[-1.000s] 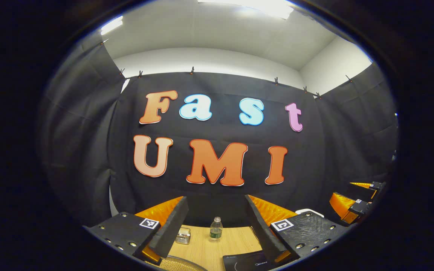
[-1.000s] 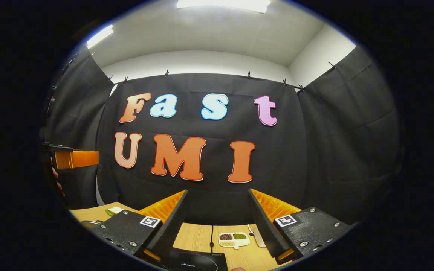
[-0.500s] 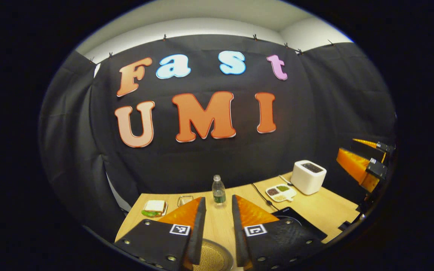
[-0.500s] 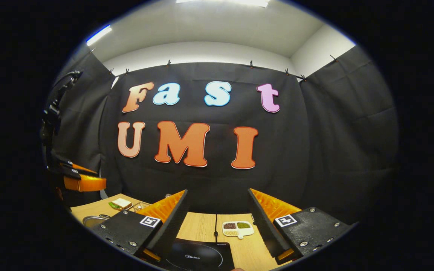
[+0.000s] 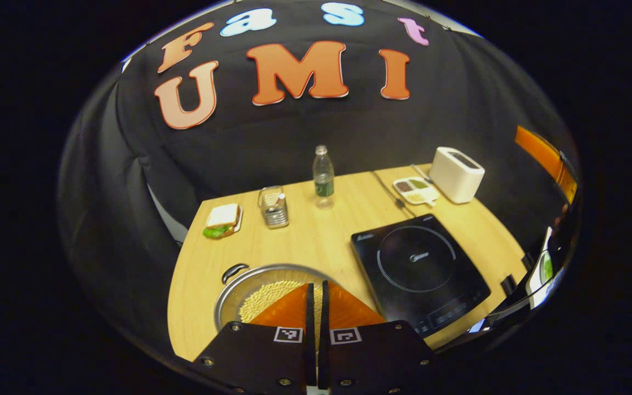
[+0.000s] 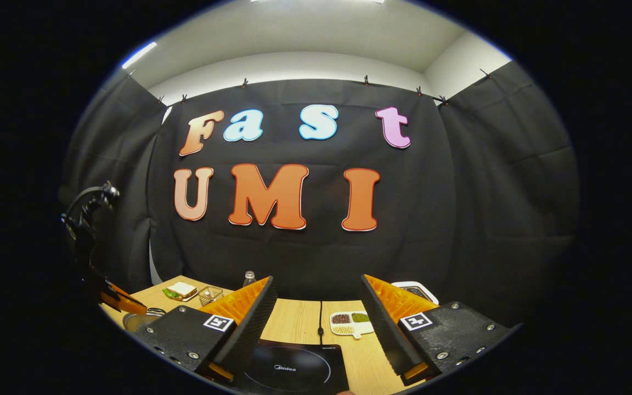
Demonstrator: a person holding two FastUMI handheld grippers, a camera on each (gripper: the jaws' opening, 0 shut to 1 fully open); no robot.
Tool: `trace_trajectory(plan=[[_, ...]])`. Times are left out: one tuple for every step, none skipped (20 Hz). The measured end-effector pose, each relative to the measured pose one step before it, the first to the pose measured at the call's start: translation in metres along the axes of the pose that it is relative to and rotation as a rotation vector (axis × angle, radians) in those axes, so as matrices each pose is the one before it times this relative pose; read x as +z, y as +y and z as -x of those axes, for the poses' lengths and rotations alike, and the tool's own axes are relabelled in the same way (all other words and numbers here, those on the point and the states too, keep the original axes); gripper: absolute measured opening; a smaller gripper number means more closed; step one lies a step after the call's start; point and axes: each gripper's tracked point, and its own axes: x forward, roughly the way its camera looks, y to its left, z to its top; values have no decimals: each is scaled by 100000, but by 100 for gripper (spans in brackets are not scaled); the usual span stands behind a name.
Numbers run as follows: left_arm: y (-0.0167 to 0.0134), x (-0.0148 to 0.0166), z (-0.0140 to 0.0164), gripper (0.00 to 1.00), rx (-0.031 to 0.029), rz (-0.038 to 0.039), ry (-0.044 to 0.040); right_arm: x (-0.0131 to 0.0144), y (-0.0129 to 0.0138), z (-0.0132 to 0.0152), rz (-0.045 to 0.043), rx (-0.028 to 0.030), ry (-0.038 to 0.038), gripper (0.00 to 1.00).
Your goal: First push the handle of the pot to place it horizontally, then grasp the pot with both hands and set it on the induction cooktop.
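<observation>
Here the clenched left tool (image 5: 316, 293) overlooks the pot (image 5: 264, 291); the right tool (image 6: 316, 312), released, faces cloth.

One of each kind is counted on the table (image 5: 316, 241) — one pot (image 5: 264, 291), one induction cooktop (image 5: 417, 269), one water bottle (image 5: 323, 174), one toaster (image 5: 457, 174), one sandwich (image 5: 221, 219), one wire basket (image 5: 275, 206) — and one divided dish (image 5: 416, 190).

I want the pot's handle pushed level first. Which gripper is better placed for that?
Left. The left gripper, fingers together, sits just over the pot. The right gripper is open above the cooktop.
</observation>
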Motion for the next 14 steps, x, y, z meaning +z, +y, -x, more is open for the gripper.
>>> trace_trajectory(plan=[[188,-1869,-257,3,-761,83,5042,-227,289,-173,-648,692,545,95],[-194,-2157,-281,3,-693,-222,6017,-109,215,-188,-332,552,415,95],[63,-1803,-383,4,-585,-926,4935,-252,157,-154,-47,520,298,95],[169,-1431,-135,4,-1002,-1414,4380,-139,199,-222,256,563,297,95],[128,-1406,-86,4,-1030,-1192,3705,-205,123,-211,560,457,289,95],[-279,-1379,-27,4,-1619,-960,3557,-146,122,-226,642,399,324,95],[-259,-1418,-102,3,-1679,-247,3643,-214,70,-182,502,443,403,95],[-164,-1254,-32,3,-1404,372,3554,-165,106,-225,172,532,424,95],[51,-1083,-49,3,-1111,446,3226,-152,144,-197,46,461,664,95],[171,-1040,-73,4,-674,469,2721,-160,110,-121,-131,361,437,95],[105,-912,-17,4,-965,314,2660,-167,-24,-257,-16,209,500,95],[149,-1017,-130,4,-672,386,2152,-112,-91,-159,-24,194,380,96],[235,-933,4,4,-447,-8,2615,-194,-55,-84,156,47,465,96],[168,-665,123,4,-127,-493,1924,-154,-112,-122,109,70,395,95]])
